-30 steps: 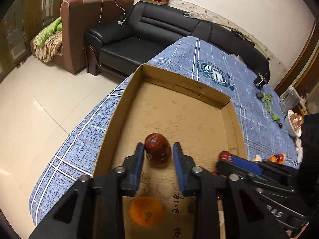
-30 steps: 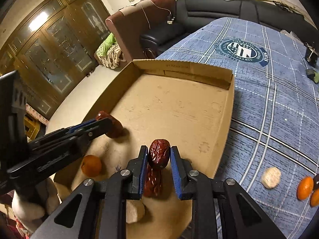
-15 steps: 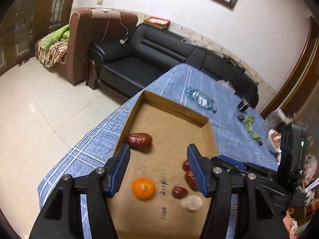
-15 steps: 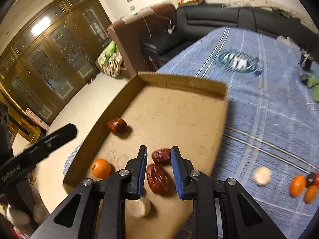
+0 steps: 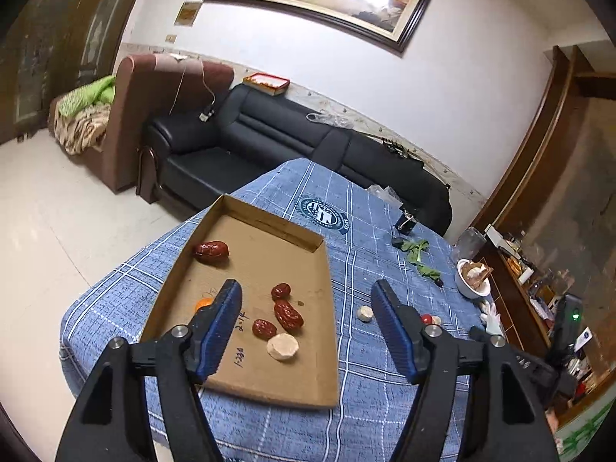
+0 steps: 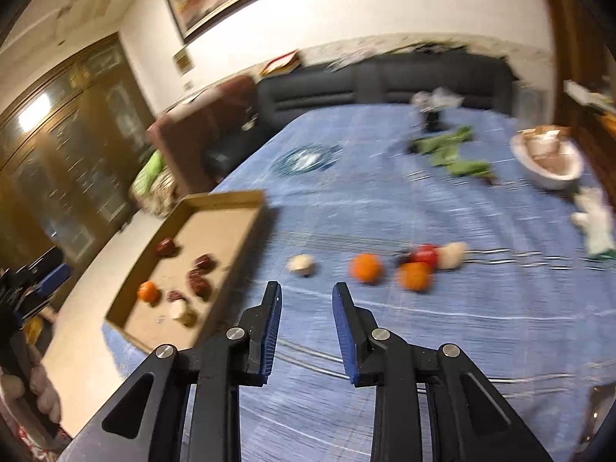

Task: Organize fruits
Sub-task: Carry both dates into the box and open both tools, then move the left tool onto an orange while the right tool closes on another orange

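A shallow cardboard tray (image 5: 265, 260) on the blue checked cloth holds several red dates (image 5: 288, 315), one pale round piece (image 5: 282, 346) and an orange (image 5: 203, 302) half hidden by a finger. My left gripper (image 5: 308, 308) hovers above the tray's near end, its jaws opening with nothing between them. My right gripper (image 6: 307, 288) is over the cloth, right of the tray (image 6: 223, 197), jaws opening and empty. Ahead of it lie a pale piece (image 6: 302, 263), two oranges (image 6: 365, 267), a red fruit (image 6: 425, 254) and another pale piece (image 6: 454, 255). This view is blurred.
A white bowl (image 6: 546, 158) and green leaves (image 6: 454, 150) sit at the far right of the cloth. A black sofa (image 5: 269, 134) and a brown armchair (image 5: 127, 115) stand beyond the table. The table's left edge drops to the tiled floor (image 5: 57, 211).
Both grippers let go of their dates in the tray and drew back and up. The left jaws spread wide. The right gripper swung right, towards the loose fruit on the cloth.
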`<state>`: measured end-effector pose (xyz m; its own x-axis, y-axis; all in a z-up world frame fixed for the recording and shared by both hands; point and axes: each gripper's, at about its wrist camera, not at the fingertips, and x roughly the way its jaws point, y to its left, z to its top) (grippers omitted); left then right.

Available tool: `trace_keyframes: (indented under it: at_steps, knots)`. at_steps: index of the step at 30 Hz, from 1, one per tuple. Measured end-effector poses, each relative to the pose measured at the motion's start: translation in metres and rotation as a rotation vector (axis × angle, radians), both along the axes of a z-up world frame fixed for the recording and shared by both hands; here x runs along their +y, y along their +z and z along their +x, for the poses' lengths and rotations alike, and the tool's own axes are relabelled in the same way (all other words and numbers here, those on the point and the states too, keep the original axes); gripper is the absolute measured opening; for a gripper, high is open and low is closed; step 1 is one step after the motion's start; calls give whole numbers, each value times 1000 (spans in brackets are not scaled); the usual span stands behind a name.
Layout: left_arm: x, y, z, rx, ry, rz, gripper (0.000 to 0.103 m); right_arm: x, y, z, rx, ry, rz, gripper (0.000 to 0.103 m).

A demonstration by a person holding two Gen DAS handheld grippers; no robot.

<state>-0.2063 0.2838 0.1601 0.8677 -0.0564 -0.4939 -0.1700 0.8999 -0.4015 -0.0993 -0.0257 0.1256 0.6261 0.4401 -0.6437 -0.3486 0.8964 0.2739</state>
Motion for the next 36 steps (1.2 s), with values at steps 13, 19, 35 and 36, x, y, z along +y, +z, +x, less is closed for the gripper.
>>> trace_keyframes:
  at_steps: [13,19,35,36]
  knots:
    - [-65,1,21,41,-129,92,72,-76,10,11,-16,-152,42,34]
    - [-102,-33,73,161,-226,132,72,-65,-33,49,74,-111,91,34]
    - [-141,-95,180,305,-333,188,71,-27,-107,106,136,-64,-93,34]
    - [-144,-96,183,309,-337,188,71,-26,-107,107,129,-68,-99,34]
